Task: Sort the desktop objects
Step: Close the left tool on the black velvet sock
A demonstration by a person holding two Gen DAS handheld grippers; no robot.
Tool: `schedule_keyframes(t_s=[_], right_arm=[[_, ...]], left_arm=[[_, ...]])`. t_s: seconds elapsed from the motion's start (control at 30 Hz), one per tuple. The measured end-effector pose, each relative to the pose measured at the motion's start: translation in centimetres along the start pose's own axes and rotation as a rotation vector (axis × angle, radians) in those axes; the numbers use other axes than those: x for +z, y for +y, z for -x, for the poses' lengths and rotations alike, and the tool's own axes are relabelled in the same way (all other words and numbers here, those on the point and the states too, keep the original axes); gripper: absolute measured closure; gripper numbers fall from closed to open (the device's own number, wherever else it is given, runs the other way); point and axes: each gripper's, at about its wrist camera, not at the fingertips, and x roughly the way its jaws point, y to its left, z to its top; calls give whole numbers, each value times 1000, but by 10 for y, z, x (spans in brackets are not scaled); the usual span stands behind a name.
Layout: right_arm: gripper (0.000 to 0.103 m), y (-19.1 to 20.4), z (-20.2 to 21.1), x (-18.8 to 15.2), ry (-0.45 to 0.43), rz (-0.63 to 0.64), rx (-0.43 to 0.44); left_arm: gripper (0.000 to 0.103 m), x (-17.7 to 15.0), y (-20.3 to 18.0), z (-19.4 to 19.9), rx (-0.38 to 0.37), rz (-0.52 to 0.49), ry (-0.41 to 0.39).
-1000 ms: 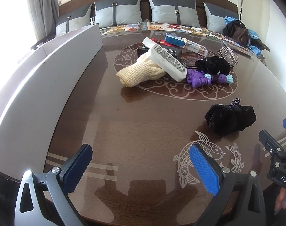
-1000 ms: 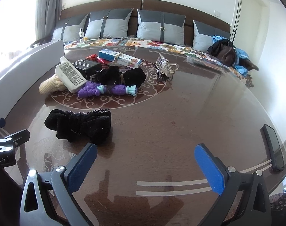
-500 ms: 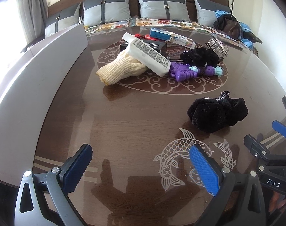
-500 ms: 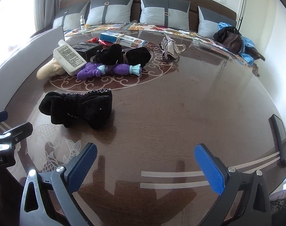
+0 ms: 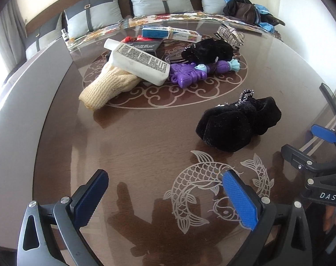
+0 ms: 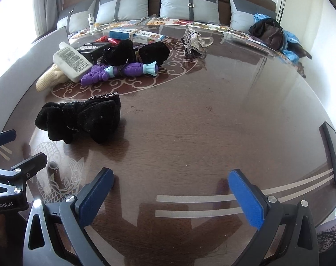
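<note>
Pile at far centre of tabletop (image 5: pixel 145 137): bottle (image 5: pixel 138 61) lying on knit glove (image 5: pixel 107 87), toy (image 5: pixel 190 74) right of it, boxes (image 5: pixel 171 33) behind. Fuzzy item (image 5: pixel 236 125) nearer, right. Phone (image 6: pixel 333 153) at right edge.

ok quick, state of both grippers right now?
Left gripper: jaws open, holding nothing.
Right gripper: jaws open, holding nothing.

Both wrist views low over table (image 5: pixel 145 137), facing sofa (image 6: pixel 159 4).
</note>
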Motion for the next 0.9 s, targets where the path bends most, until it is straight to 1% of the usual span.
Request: schedule_keyframes(t_s=[0.03,0.1,0.2,0.27,0.37,0.47,0.57,0.7,0.73,0.77,0.87,0.9], right_arm=[[0,-1,0,0,-2,-6,-15],[0,-2,0,0,0,-8,-13],[0,-2,1,1,3,-8,-13],[0,-2,1,1,6,-8,-12],[0,-4,2,1,19,-15,-16],[0,-12,4,-2,35,-43,-34],[0,-19,4,-3,43,-65,-47],[0,-20,5,-3,40,-72,-52],[0,-20,5,-3,40,-73,-53],[0,-20,5,-3,40,-73,-53],[0,-20,5,-4,40,-73,-53],[0,-20,5,-4,39,-74,-53]], left_arm=[[0,5,-1,1,-36,-25,-1],[0,15,-5,1,-93,-98,7],[0,30,-12,-5,-119,-200,25],[0,40,-15,-14,-133,-225,42],[0,53,-21,-23,-189,-227,59],[0,62,-37,-28,-235,-251,65],[0,69,-61,-32,-247,-309,65],[0,69,-83,-43,-202,-359,76],[0,69,-83,-43,-210,-345,67],[0,69,-83,-44,-208,-330,73],[0,69,-78,-47,-234,-275,83],[0,74,-78,-53,-228,-281,78]])
